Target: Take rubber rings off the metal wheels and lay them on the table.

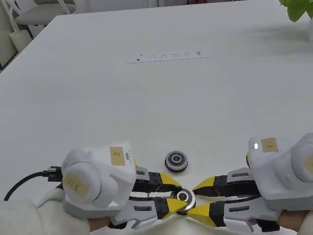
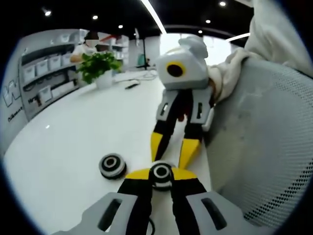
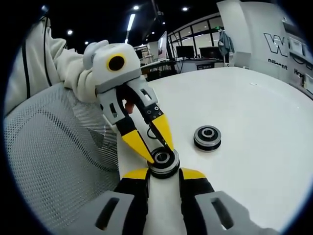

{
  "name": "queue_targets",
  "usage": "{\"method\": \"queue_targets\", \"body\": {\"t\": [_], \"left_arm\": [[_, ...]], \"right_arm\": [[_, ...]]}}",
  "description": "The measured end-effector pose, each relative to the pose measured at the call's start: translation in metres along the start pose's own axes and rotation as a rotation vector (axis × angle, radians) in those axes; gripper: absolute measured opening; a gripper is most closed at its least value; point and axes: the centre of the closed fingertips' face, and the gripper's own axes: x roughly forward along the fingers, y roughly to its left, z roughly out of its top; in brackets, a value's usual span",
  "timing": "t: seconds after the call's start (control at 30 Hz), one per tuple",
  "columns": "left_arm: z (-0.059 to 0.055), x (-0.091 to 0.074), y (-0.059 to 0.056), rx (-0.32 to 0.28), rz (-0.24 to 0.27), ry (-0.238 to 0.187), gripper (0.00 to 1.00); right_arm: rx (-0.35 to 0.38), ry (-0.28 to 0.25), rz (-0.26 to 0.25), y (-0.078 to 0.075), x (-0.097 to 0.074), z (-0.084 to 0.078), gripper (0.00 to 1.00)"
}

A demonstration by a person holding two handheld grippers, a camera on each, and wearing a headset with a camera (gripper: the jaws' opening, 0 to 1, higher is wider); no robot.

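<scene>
A small metal wheel with a black rubber ring [image 1: 184, 197] sits between the two grippers near the table's front edge. My left gripper [image 1: 181, 194] comes in from the left and pinches it with its yellow tips. My right gripper [image 1: 191, 200] comes in from the right and closes on the same wheel. In the left gripper view the wheel [image 2: 161, 173] lies between my own jaws, with the right gripper [image 2: 169, 161] meeting it from above. In the right gripper view the wheel [image 3: 164, 161] is at my jaw tips. A second ringed wheel [image 1: 176, 161] lies flat on the table just beyond.
The white table [image 1: 146, 107] stretches far ahead, with a thin white strip [image 1: 168, 57] lying on it. A green plant [image 1: 296, 9] stands at the far right corner. A mesh chair back [image 3: 58, 161] is close behind the grippers. A black cable [image 1: 24, 180] trails from the left gripper.
</scene>
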Motion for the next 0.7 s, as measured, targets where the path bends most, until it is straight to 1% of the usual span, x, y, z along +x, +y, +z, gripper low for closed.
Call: {"method": "queue_targets", "body": {"t": [0.03,0.07,0.13,0.2,0.23,0.37,0.47,0.6,0.7], "left_arm": [[-0.0001,0.0005,-0.0002,0.007,0.001,-0.004,0.14],[-0.0016,0.0001,-0.0009,0.015,-0.002,0.001,0.14],[-0.0012,0.0000,-0.0010,0.017,-0.002,-0.003,0.14],[-0.0001,0.0004,-0.0015,0.016,-0.001,-0.005,0.14],[0.0001,0.0006,-0.0016,0.017,-0.002,-0.005,0.14],[0.0014,0.0012,-0.0021,0.020,-0.003,-0.008,0.14],[0.0014,0.0013,-0.0019,0.034,-0.001,-0.007,0.14],[0.0021,0.0015,-0.0015,0.023,0.003,-0.015,0.14],[0.0032,0.0020,-0.0016,0.015,0.004,-0.025,0.14]], "right_arm": [[0.003,-0.001,0.001,0.0002,0.0002,-0.0002,0.20],[0.004,-0.002,0.002,0.0003,0.0004,-0.0002,0.20],[0.003,-0.002,0.001,0.0001,0.0007,-0.0006,0.20],[-0.011,0.012,-0.004,-0.0005,0.0011,-0.0023,0.19],[-0.025,0.010,-0.006,-0.0007,0.0016,-0.0018,0.19],[-0.041,0.018,-0.011,-0.0015,0.0006,-0.0028,0.17],[-0.053,0.022,-0.014,-0.0014,-0.0001,-0.0032,0.16],[-0.058,0.024,-0.016,-0.0012,-0.0003,-0.0034,0.15],[-0.080,0.031,-0.021,-0.0004,-0.0010,-0.0035,0.15]]}}
